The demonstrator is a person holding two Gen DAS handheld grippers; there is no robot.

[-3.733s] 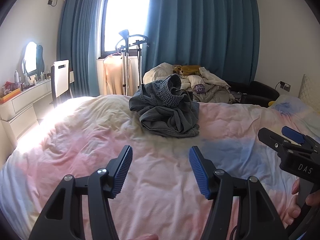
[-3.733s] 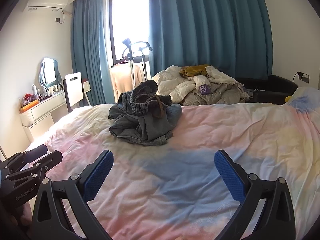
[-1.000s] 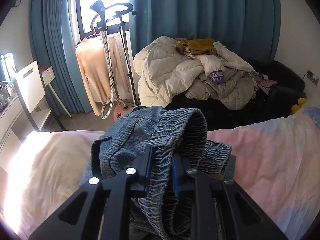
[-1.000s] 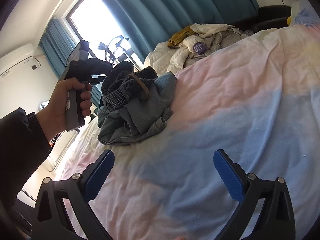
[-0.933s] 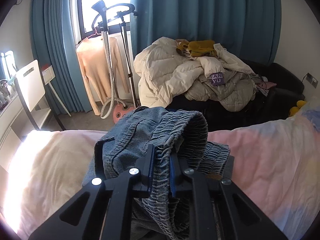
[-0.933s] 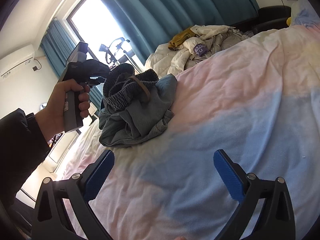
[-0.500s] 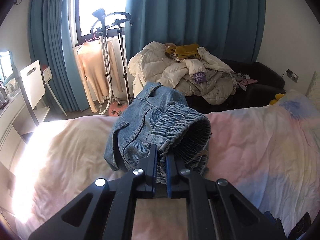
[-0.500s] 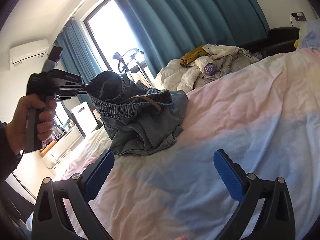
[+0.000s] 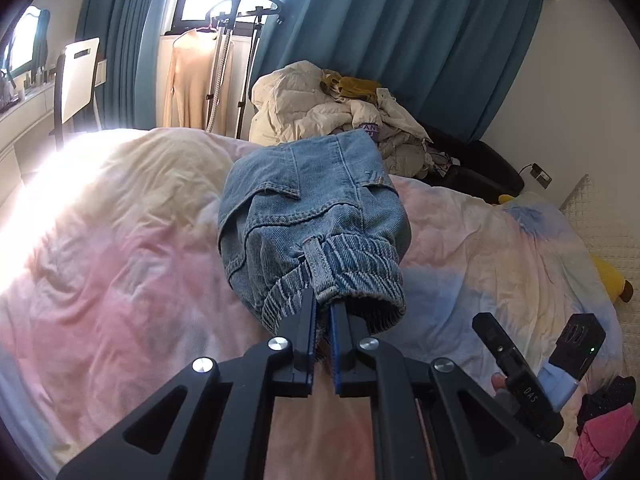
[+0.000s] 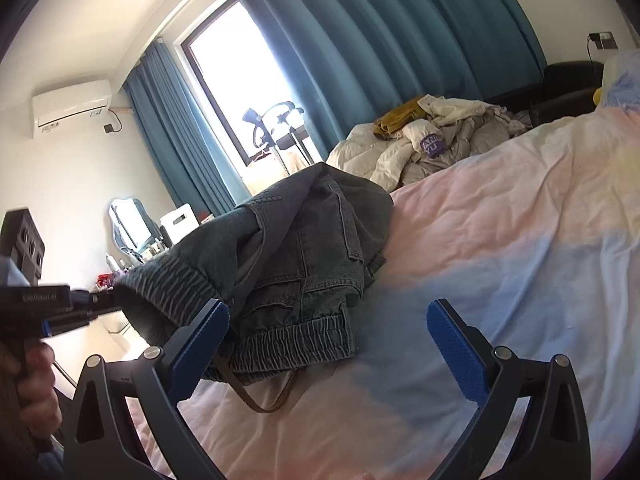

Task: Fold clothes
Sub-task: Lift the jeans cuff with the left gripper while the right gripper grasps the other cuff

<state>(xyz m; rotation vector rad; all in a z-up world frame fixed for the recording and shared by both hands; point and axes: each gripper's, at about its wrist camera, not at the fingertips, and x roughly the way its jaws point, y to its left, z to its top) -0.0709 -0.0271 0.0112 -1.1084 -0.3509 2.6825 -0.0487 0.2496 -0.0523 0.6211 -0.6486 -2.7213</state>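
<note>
Left claw [image 9: 320,312] pinched nearly closed on the elastic waistband of the jeans [image 9: 312,216] — blue pads clamp the ribbed hem right beside a belt loop. Denim is light blue, washed, with a gathered, ribbed waist; a pocket flap and heavy seams show on the bunched cloth just ahead of the tips. The bundle hangs from the pads, lifted at the waist, its far end trailing toward the bed [image 9: 120,240].

From the right wrist view the jeans [image 10: 304,248] look darker, grey-blue, crumpled in a heap ahead and left of the right claw [image 10: 328,320]. A brown strap loops out under the elastic hem, lying on the sheet between the claw's fingers. Right claw spread wide, holding nothing — its left pad sits just in front of the denim; touching or not, cannot tell.

Bed cover is pastel pink, blue and cream, wrinkled.
</note>
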